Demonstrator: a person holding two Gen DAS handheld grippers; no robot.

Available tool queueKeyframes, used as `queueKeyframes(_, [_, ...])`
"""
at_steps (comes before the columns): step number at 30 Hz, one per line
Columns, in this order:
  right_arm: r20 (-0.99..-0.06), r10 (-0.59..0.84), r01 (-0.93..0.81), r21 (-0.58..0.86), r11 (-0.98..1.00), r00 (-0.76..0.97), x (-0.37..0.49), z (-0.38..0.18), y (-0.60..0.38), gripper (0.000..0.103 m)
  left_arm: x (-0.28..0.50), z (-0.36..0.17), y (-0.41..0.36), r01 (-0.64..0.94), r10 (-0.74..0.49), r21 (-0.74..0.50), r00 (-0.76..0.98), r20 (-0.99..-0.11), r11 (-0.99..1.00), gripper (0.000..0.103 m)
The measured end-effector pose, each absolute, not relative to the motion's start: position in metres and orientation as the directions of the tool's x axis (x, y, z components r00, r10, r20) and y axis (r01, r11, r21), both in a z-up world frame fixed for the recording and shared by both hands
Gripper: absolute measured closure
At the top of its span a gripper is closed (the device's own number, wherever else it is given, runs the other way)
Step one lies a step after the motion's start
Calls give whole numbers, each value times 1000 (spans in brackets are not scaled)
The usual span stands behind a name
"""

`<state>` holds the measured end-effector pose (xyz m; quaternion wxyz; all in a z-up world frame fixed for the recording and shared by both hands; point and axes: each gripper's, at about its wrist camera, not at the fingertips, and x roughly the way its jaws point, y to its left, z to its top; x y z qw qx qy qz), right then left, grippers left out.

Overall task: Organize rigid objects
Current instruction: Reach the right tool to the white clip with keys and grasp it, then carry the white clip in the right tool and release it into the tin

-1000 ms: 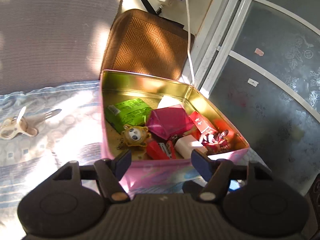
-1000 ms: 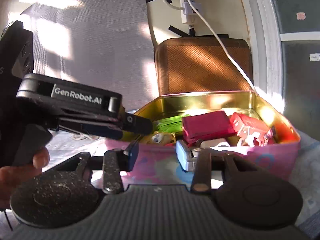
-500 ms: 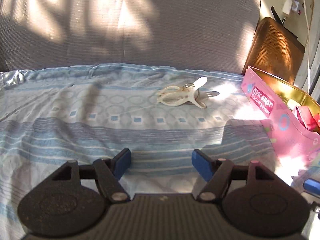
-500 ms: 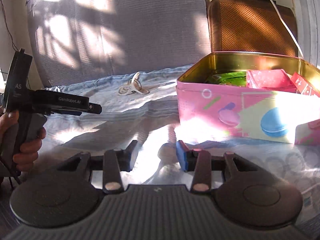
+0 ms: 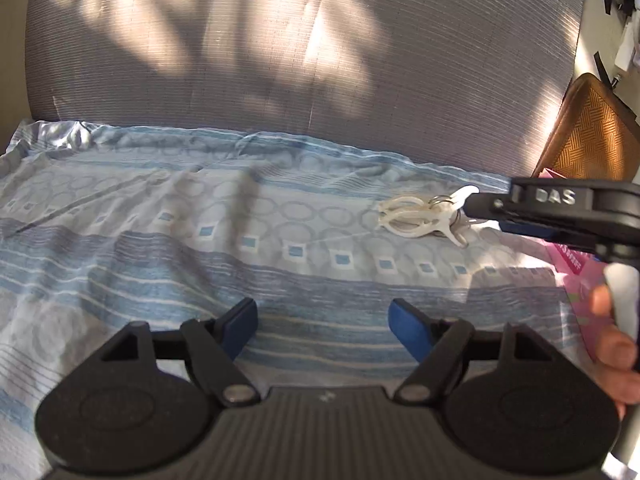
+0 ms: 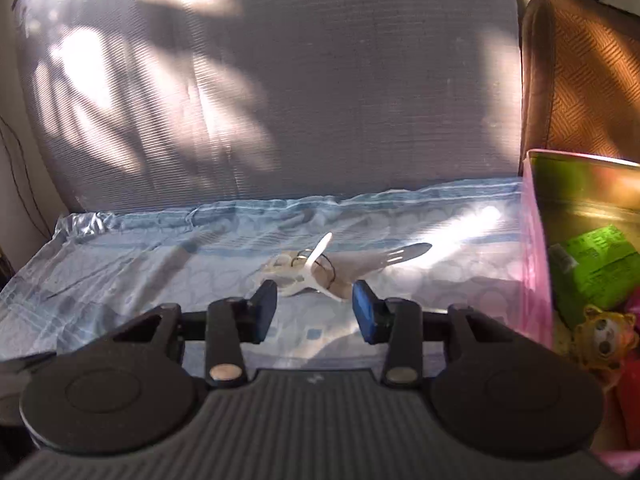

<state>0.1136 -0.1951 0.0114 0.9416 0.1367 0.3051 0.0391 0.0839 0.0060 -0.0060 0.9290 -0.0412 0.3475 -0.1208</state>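
Observation:
A white plastic clip with a wire ring [image 5: 424,216] lies on the blue patterned sheet [image 5: 200,248]. In the right wrist view the clip [image 6: 298,274] sits just beyond my open, empty right gripper [image 6: 314,310], between its blue fingertips. In the left wrist view the right gripper [image 5: 480,210] reaches in from the right, its tip next to the clip. My left gripper [image 5: 322,326] is open and empty, low over the sheet, well short of the clip. The pink tin box [image 6: 534,264] stands to the right, holding a green pack [image 6: 596,268] and a small toy figure [image 6: 604,340].
A grey upholstered backrest [image 5: 280,60] rises behind the sheet. A brown woven cushion [image 6: 584,80] leans behind the tin. A hand [image 5: 616,344] holds the right gripper's handle at the right edge of the left wrist view.
Both grippers have swung left, away from the tin. The right gripper has moved up to the white clip; the left now faces the open sheet.

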Motion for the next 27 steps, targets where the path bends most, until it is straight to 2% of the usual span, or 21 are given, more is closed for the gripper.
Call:
queueKeyframes(4, [-624, 212, 119, 446, 887, 752, 166, -16, -202, 54, 88, -5, 9, 188, -255, -173, 724, -641, 967, 26])
queueKeyframes(5, [-620, 211, 123, 451, 884, 756, 167, -16, -202, 58, 89, -4, 11, 186, -263, -187, 720, -642, 965, 26])
queueKeyframes(9, [-607, 200, 27, 343, 939, 769, 135, -4, -185, 61, 95, -2, 22, 167, -305, -269, 707, -638, 949, 25])
queueKeyframes(13, [-562, 237, -128, 226, 966, 793, 62, 5, -174, 61, 94, -2, 22, 171, -305, -265, 708, -637, 949, 24])
queueKeyframes(14, [-551, 257, -178, 195, 965, 794, 35, 8, -174, 70, 93, -3, 19, 177, -301, -253, 709, -637, 951, 23])
queueKeyframes(15, [-556, 264, -206, 166, 964, 788, 12, 10, -175, 84, 91, -3, 16, 185, -297, -238, 711, -638, 953, 21])
queueKeyframes(16, [-557, 260, -219, 140, 966, 789, -11, 11, -179, 91, 90, -3, 13, 195, -293, -222, 712, -638, 955, 20])
queueKeyframes(17, [-549, 262, -234, 122, 964, 793, -40, 12, -186, 94, 88, -4, 10, 207, -294, -209, 712, -638, 956, 20])
queueKeyframes(19, [-548, 253, -236, 104, 966, 797, -82, 12, -198, 94, 83, -4, 5, 259, -338, -218, 696, -634, 941, 19])
queueKeyframes(23, [-560, 227, -209, 98, 973, 797, -142, 8, -219, 92, 74, -4, -2, 361, -474, -308, 632, -614, 880, 18])
queueKeyframes(27, [-556, 191, -142, 130, 981, 809, -137, 7, -231, 88, 68, -4, -4, 349, -490, -345, 624, -608, 871, 18])
